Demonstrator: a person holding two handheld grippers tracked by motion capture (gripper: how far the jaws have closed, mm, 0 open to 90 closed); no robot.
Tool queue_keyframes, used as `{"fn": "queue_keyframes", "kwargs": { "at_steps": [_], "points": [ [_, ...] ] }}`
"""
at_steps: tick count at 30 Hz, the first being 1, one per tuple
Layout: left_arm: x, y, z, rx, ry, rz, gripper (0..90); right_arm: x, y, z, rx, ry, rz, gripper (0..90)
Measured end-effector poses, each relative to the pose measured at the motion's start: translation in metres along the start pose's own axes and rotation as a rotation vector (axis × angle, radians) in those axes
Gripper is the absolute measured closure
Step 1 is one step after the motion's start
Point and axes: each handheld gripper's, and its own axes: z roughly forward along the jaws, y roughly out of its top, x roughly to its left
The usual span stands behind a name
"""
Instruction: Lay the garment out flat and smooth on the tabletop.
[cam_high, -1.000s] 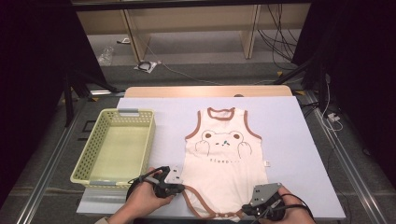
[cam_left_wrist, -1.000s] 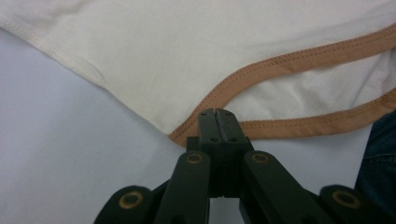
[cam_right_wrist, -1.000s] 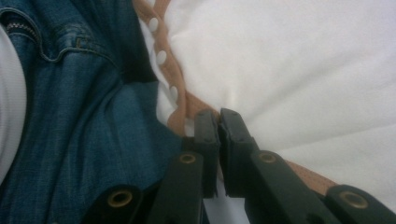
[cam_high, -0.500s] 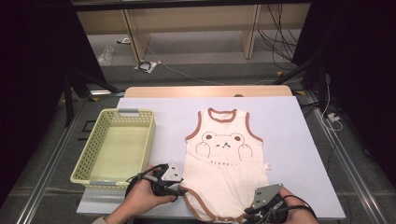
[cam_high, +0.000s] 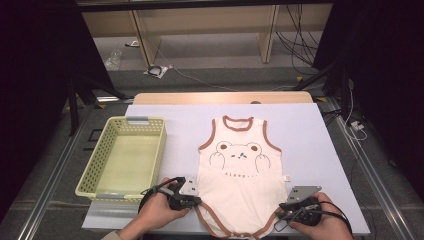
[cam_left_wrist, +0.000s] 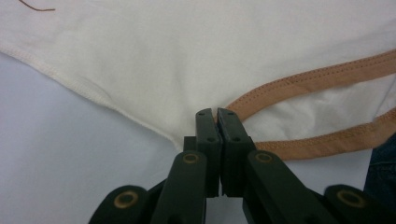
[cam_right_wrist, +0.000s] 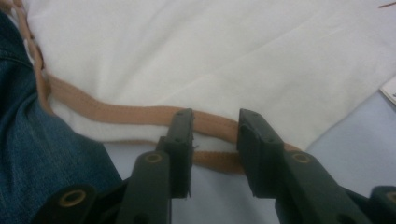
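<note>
2 grippers work the bottom hem of a baby bodysuit, 1 pinching, 1 parted.

The left gripper (cam_left_wrist: 215, 114) is clamped on the bodysuit (cam_high: 241, 172) at its lower-left corner, where the tan trim (cam_left_wrist: 303, 81) starts. The right gripper (cam_right_wrist: 215, 122) has just been opening; its jaws straddle the trim at the opposite corner without pressing it. Beyond both, the cream bodysuit lies flat, bear print up, neck farthest away; a yellow basket (cam_high: 87, 177) sits outside the left gripper. Judged step: taking the hem to fold; next the right must close.

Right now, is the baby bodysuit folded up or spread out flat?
Spread out flat. The bodysuit lies open on the table, its bear picture, neck and both armholes showing, with no fold across it.
</note>
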Motion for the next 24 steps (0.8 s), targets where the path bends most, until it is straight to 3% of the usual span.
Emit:
{"fn": "queue_keyframes", "kwargs": {
  "at_steps": [8, 24],
  "points": [
    [-0.002, -0.005, -0.007, 0.001, 0.005, -0.015, 89.0, 0.003, 0.0, 0.002, 0.011, 0.022, -0.008, 80.9],
    [-0.007, -0.008, -0.014, 0.003, 0.009, 0.0, 88.9, 0.006, -0.001, -0.001, 0.023, 0.051, 0.001, 87.1]
  ]
}}
